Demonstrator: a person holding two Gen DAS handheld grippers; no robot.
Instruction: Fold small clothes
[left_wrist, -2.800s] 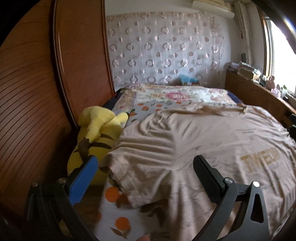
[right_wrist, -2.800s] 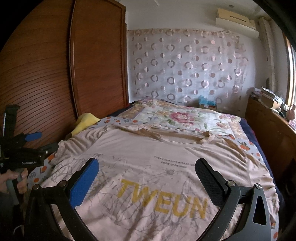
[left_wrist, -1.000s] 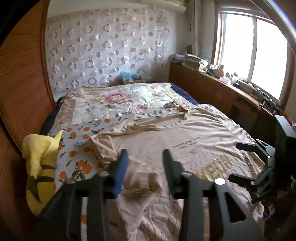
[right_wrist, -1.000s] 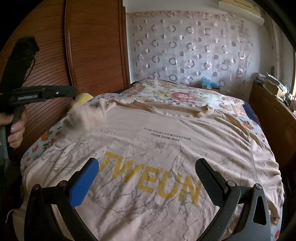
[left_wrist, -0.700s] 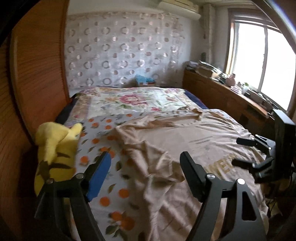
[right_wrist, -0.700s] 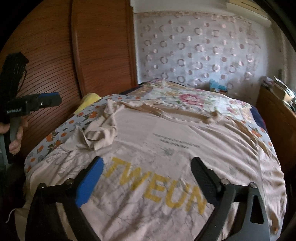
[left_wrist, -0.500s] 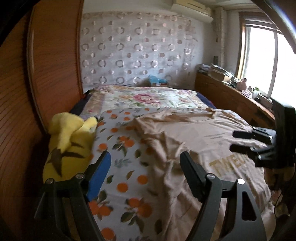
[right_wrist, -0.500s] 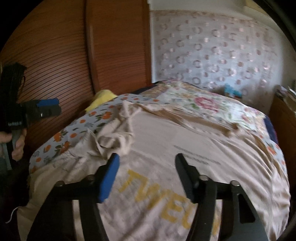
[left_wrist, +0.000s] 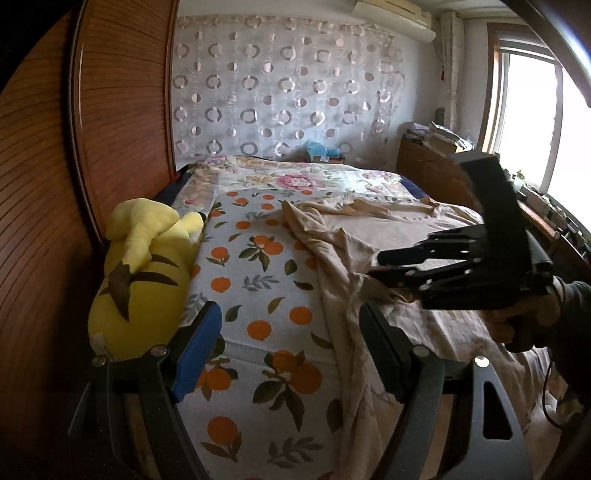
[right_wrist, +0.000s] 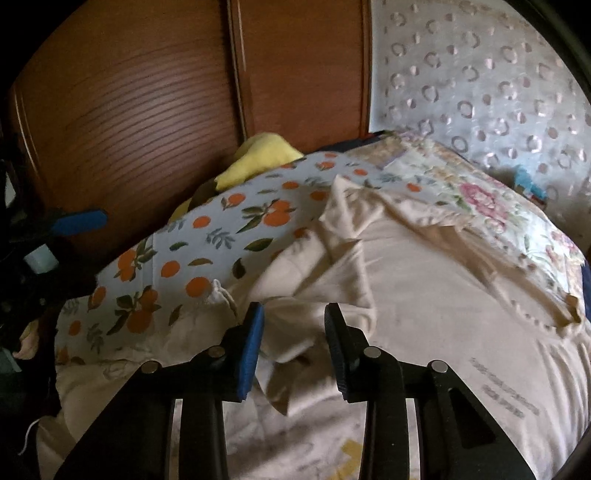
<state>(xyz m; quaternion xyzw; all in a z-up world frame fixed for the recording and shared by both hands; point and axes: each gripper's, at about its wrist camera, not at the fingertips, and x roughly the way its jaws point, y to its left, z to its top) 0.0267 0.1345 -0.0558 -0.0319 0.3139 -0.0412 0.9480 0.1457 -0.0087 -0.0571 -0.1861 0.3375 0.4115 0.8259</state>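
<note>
On the bed, the beige T-shirt (left_wrist: 399, 229) is lying spread over the orange-print sheet (left_wrist: 258, 273), its near sleeve crumpled inward. The right gripper (right_wrist: 293, 332) is hanging over that bunched sleeve, jaws narrowing around loose cloth without clamping it. The left gripper (left_wrist: 291, 339) is hovering wide, empty, beside the yellow plush (left_wrist: 144, 266).

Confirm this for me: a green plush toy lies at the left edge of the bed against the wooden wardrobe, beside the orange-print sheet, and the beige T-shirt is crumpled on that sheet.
Wrong in one respect: the plush toy is yellow with dark stripes, not green, as the left wrist view shows. It does lie against the wooden wardrobe, beside the orange-print sheet, with the beige T-shirt crumpled on that sheet.
</note>
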